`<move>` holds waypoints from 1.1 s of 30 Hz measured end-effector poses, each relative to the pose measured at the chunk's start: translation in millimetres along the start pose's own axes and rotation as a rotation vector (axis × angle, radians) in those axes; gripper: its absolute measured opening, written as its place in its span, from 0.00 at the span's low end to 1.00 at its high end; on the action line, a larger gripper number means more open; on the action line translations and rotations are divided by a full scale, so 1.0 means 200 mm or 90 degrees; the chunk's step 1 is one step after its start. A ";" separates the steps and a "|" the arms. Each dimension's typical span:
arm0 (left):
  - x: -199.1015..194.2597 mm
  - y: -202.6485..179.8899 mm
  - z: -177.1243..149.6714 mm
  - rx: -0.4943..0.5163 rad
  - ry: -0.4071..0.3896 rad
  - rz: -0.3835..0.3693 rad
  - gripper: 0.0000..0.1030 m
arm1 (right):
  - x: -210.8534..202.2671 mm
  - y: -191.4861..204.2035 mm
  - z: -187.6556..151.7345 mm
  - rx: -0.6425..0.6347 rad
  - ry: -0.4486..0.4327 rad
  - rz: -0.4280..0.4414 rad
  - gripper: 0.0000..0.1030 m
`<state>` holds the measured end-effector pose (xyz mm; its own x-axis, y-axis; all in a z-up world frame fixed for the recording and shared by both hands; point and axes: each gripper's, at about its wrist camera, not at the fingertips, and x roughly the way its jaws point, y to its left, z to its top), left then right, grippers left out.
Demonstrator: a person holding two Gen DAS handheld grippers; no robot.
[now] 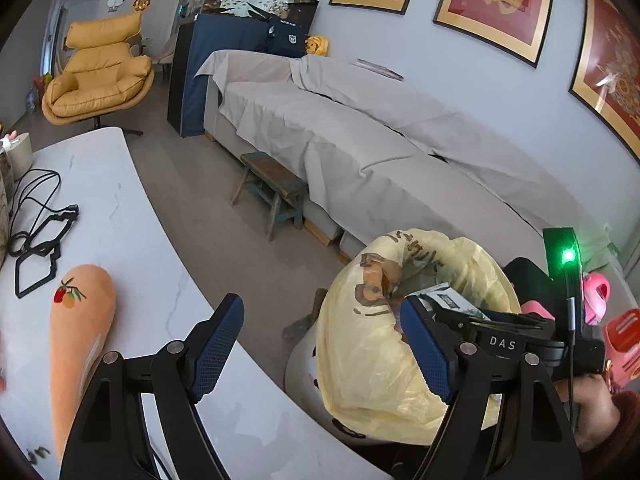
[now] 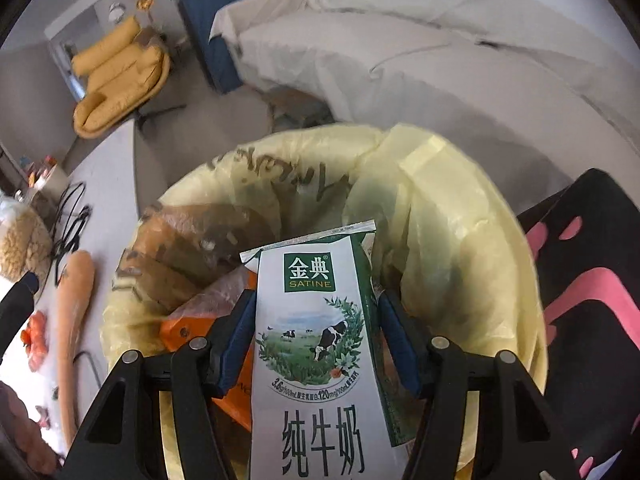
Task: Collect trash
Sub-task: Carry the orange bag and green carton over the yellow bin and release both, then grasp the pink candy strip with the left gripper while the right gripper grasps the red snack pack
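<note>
My right gripper (image 2: 316, 336) is shut on a white and green milk carton (image 2: 316, 344) and holds it over the mouth of a trash bin lined with a pale yellow bag (image 2: 452, 240). Orange and brown packaging (image 2: 200, 320) lies inside the bin. In the left wrist view the same bin (image 1: 360, 364) stands on the floor beside the white marble table (image 1: 132, 248), with the right gripper and the carton (image 1: 456, 300) above it. My left gripper (image 1: 324, 344) is open and empty, above the table's edge next to the bin.
An orange carrot-shaped pillow (image 1: 76, 340) and black cables (image 1: 36, 232) lie on the table. A sheet-covered sofa (image 1: 360, 128), a small wooden stool (image 1: 272, 192) and a yellow armchair (image 1: 100, 72) stand beyond. A black and pink cushion (image 2: 592, 300) is right of the bin.
</note>
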<state>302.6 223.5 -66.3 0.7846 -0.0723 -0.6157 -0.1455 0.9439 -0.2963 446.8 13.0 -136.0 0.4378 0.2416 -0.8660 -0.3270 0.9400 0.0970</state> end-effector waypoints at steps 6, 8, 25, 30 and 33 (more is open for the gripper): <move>-0.03 0.00 0.02 -0.012 -0.004 -0.004 0.81 | -0.15 0.00 0.01 -0.009 -0.067 0.028 0.71; -0.04 -0.01 0.02 -0.010 -0.001 -0.008 0.81 | -0.24 -0.01 0.02 -0.014 -0.090 0.029 0.71; -0.15 -0.59 -0.07 0.126 0.020 -0.068 0.81 | -1.13 -0.63 -0.54 0.078 -0.281 -0.119 0.86; -0.15 -0.86 -0.13 0.180 0.040 -0.102 0.81 | -1.31 -0.92 -0.82 0.137 -0.285 -0.191 0.87; -0.12 -1.00 -0.18 0.183 0.078 -0.142 0.81 | -1.38 -1.07 -0.97 0.170 -0.285 -0.228 0.87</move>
<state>290.1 25.4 -19.0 0.6981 -0.3076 -0.6466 0.2093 0.9512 -0.2266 233.5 -302.0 -12.0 0.8081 -0.0758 -0.5841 0.0995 0.9950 0.0085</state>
